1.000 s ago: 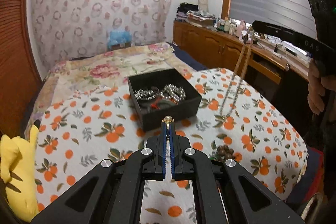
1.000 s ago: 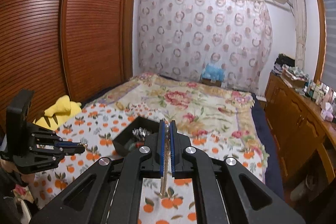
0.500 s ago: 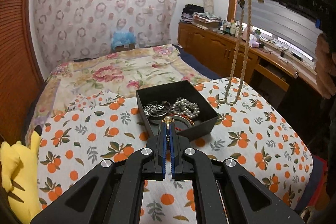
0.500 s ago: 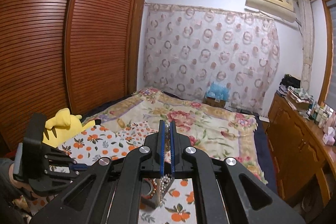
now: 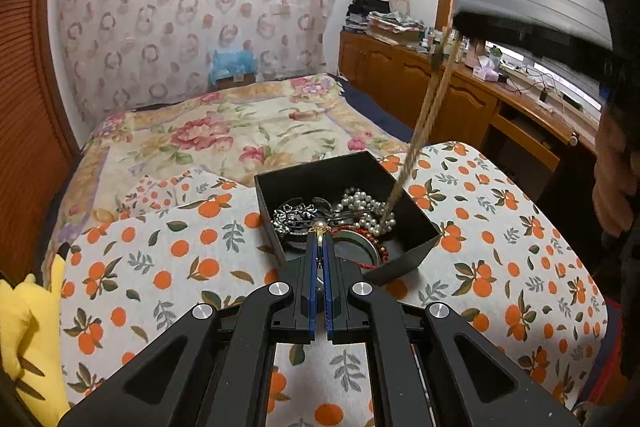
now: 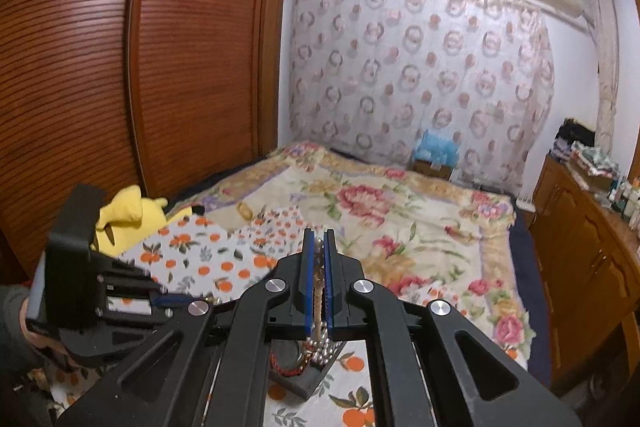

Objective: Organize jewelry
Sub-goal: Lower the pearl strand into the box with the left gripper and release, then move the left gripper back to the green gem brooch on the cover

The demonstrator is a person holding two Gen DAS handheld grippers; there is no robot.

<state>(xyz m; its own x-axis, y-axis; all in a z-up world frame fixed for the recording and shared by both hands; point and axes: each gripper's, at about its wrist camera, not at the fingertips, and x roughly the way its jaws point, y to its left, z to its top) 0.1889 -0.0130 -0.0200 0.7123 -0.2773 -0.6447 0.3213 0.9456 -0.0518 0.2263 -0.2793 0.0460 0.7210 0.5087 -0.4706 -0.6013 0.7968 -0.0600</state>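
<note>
A black open box (image 5: 416,250) sits on the orange-print cloth and holds a pearl string (image 5: 362,202), silver pieces (image 5: 294,215) and a red cord. My left gripper (image 5: 319,235) is shut on a small gold-and-pearl piece (image 5: 319,227) just above the box's near rim. My right gripper (image 6: 319,245) is shut on a long tan bead necklace (image 5: 424,123), which hangs down so that its lower end reaches into the box. In the right wrist view the necklace (image 6: 318,293) runs between the pads, and the box (image 6: 310,381) lies below.
The orange-print cloth (image 5: 160,267) covers a table beside a bed with a floral blanket (image 5: 224,131). A yellow plush toy (image 5: 24,339) lies at the left edge. A wooden cabinet and desk (image 5: 472,99) run along the right wall.
My right gripper has carried the necklace left and lowered it, so its end now dips into the box. My left gripper has moved forward to the box's near rim.
</note>
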